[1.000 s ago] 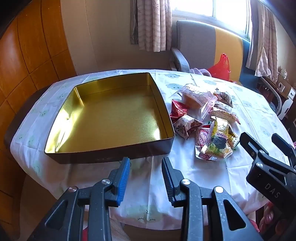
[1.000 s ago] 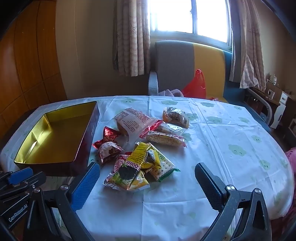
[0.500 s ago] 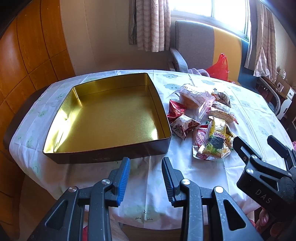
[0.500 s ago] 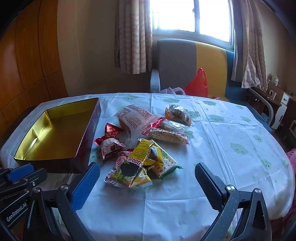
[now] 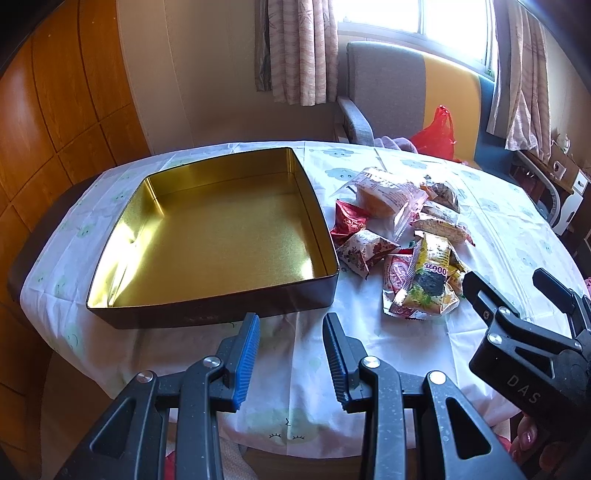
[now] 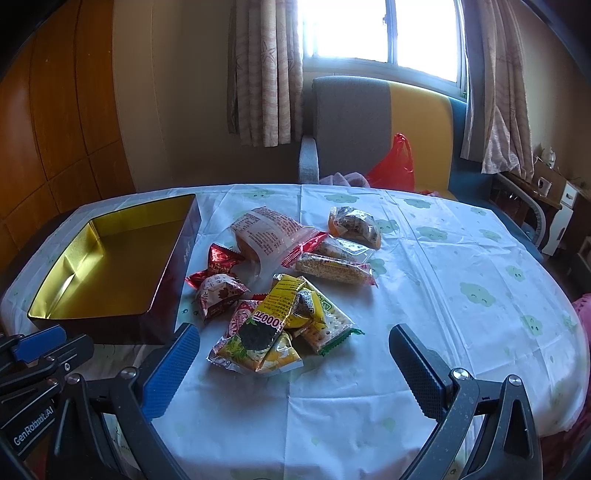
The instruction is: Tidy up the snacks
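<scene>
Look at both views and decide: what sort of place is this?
Probably a living or dining room at home: a cloth-covered table, an armchair under a curtained window, and wrapped snacks beside a tin.

"DAS" stands on the right gripper [image 5: 524, 291]. "GenRobot.AI" stands on the left gripper [image 6: 40, 341]. The yellow packet [image 6: 264, 332] ahead reads "1000"

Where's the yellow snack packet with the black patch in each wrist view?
Left wrist: yellow snack packet with the black patch sits right of centre, nearest end of the pile.
Right wrist: same packet sits centre-left, just beyond the jaws.
Shared landmark: the gold-lined square tin, left of the packet in both.
</scene>
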